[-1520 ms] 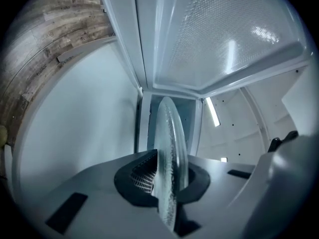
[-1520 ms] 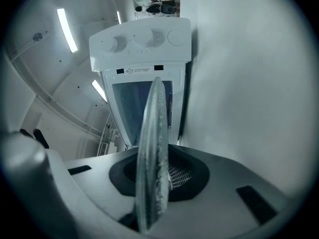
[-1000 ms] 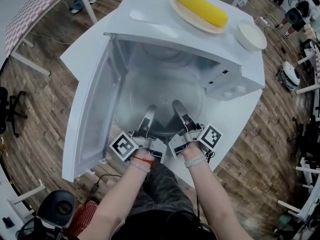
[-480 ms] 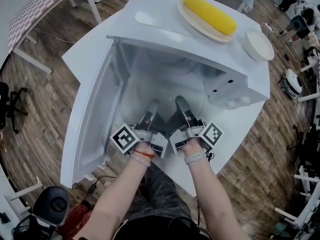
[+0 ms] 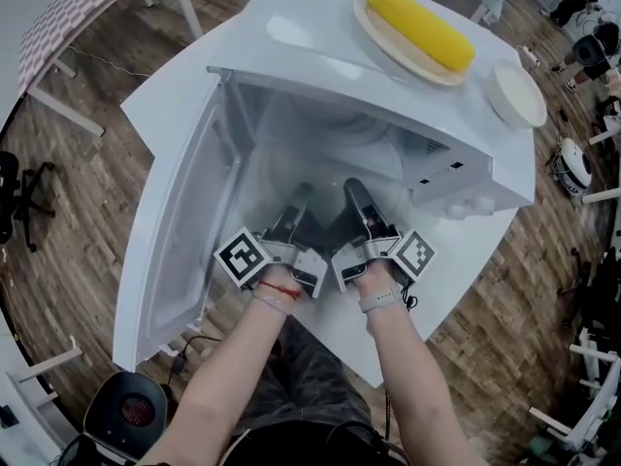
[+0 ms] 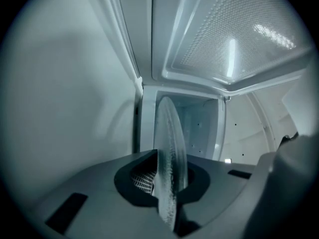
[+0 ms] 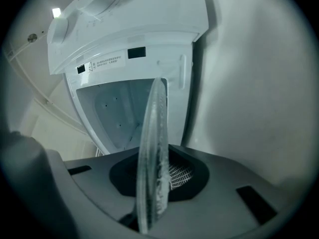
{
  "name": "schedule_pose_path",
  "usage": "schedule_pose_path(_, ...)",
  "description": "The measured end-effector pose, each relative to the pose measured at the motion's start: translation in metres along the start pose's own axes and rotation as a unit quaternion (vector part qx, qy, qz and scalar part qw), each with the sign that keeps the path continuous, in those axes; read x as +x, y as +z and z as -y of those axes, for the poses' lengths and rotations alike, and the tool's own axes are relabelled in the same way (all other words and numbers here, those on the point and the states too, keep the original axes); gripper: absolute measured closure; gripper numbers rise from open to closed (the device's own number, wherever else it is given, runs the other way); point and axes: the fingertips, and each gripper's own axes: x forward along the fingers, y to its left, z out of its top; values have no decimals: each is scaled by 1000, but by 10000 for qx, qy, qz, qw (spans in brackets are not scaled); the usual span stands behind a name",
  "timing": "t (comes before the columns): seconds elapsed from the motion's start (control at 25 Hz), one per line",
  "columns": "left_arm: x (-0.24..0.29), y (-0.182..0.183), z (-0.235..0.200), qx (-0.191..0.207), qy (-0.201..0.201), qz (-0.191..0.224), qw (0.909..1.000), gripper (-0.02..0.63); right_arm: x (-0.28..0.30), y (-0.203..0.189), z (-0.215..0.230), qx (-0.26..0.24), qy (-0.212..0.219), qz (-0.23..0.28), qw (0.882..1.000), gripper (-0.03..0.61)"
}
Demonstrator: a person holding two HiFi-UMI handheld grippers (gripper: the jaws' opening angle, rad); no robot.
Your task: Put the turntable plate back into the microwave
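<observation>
The white microwave point(image 5: 466, 178) stands with its door point(image 5: 179, 231) swung wide open to the left. The clear glass turntable plate point(image 5: 328, 168) lies roughly level inside the cavity, faint against the white walls. Both grippers hold its near rim. My left gripper point(image 5: 296, 202) is shut on the rim's left part and my right gripper point(image 5: 356, 200) on its right part, both reaching into the opening. In the left gripper view the plate point(image 6: 170, 148) shows edge-on, pinched in the left gripper point(image 6: 167, 183). In the right gripper view the plate point(image 7: 154, 133) is clamped likewise in the right gripper point(image 7: 152, 183).
On top of the microwave sit a yellow corn cob point(image 5: 422, 27) on a beige plate point(image 5: 380, 35) and a white bowl point(image 5: 517, 93). The microwave rests on a white table point(image 5: 170, 95) whose near edge is by my arms. The open door blocks the left side.
Both grippers have pushed forward with the plate, carrying it deeper into the microwave cavity. The door has stayed open.
</observation>
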Motion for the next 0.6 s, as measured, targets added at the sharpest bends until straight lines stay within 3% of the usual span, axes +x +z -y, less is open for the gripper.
schedule_pose_path(0.6,7,5,0,-85,-116,-113,9998,581,7,3,3,35,-93,161,9998,511)
